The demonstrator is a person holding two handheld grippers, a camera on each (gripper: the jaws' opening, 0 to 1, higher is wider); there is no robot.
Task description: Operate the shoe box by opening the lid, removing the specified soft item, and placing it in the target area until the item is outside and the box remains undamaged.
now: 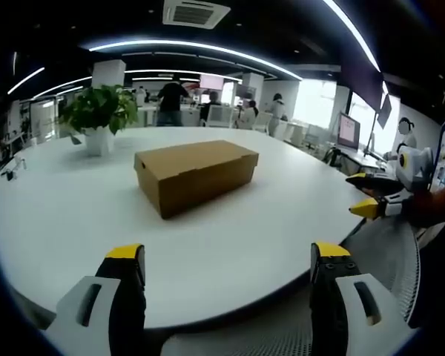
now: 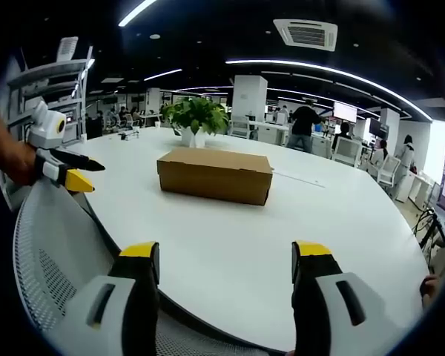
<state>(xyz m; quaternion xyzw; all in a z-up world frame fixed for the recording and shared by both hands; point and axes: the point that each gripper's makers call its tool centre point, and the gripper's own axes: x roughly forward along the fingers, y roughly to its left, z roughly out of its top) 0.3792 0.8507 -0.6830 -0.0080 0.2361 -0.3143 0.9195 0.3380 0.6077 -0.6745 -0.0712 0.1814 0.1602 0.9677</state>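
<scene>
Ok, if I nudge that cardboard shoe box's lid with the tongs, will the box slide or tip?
The shoe box probably slides rather than tips: it sits low and flat on the smooth white table. It looks like thin cardboard, so likely light and easily dented. The lid is closed; its contents, and so its weight, cannot be judged.

One box, one plant, two grippers
A single closed shoe box (image 1: 196, 175) and one potted plant (image 1: 98, 119) share one white table (image 1: 74, 222).
</scene>
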